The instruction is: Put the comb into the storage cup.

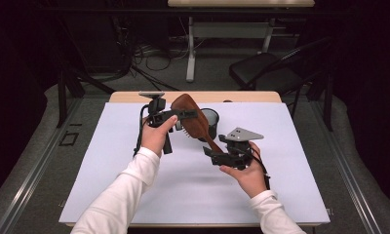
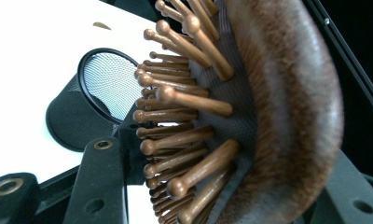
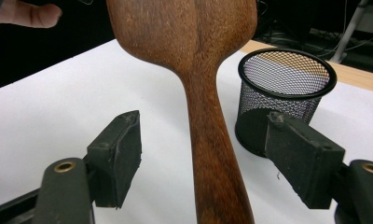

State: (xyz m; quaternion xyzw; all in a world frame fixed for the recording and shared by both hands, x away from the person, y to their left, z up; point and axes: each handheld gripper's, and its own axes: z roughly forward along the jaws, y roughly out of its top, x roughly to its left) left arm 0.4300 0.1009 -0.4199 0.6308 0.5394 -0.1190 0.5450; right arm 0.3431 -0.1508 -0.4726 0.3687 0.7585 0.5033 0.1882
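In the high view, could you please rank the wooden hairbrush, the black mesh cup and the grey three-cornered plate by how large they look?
1. wooden hairbrush, longest by far, spanning both grippers.
2. and 3. black mesh cup and grey three-cornered plate: unsure; the brush hides part of the cup, and the plate sits nearer the camera.

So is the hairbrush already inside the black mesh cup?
No, the hairbrush is held up in the air in the left tongs, with the black mesh cup standing empty on the table behind it.
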